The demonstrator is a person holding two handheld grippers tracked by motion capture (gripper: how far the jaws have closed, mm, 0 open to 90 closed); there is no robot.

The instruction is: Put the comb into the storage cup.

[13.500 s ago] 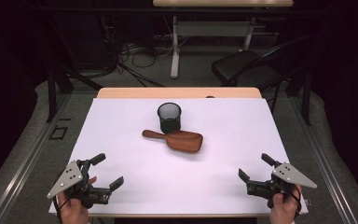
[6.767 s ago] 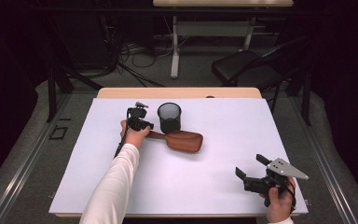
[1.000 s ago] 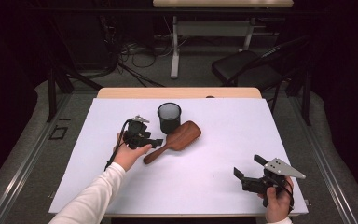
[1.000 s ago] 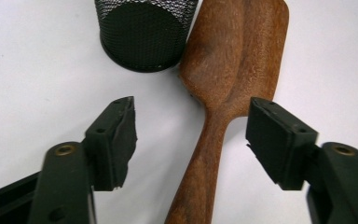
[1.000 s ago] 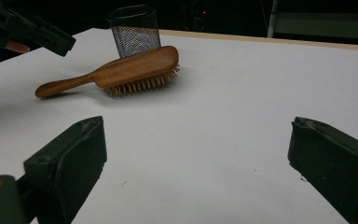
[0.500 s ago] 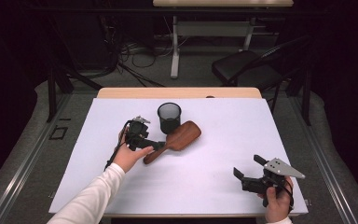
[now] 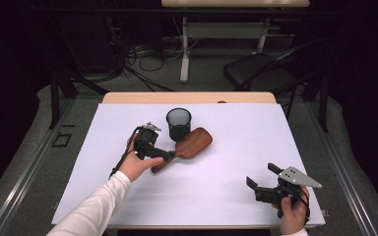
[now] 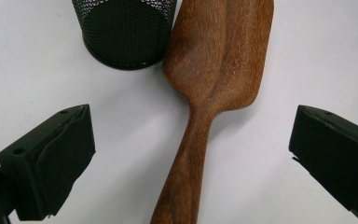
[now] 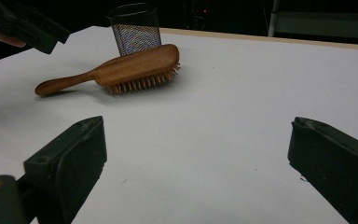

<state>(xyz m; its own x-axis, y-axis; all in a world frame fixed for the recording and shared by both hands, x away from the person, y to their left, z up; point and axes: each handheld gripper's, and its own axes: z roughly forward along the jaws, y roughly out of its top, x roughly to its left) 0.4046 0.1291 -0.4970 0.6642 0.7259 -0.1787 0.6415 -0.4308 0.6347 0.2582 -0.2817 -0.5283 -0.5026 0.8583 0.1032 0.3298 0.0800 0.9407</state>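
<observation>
A wooden hairbrush lies bristles down on the white table cover, its head against a black mesh cup. My left gripper hovers over the brush handle. In the left gripper view the hairbrush handle runs between the wide-apart jaws of the left gripper without touching either pad; these jaws have just been opening. The mesh cup stands beyond. My right gripper rests open near the front right corner. The right gripper view shows the hairbrush, the cup and the right gripper open on nothing.
The white cover spans most of the tabletop, and a wooden strip shows at the far edge. A dark chair and cables sit on the floor behind. The left gripper appears at the upper left of the right gripper view.
The left gripper's jaws have spread apart and let go of the brush handle. The brush, the cup and the right gripper have stayed where they were over the last second.
</observation>
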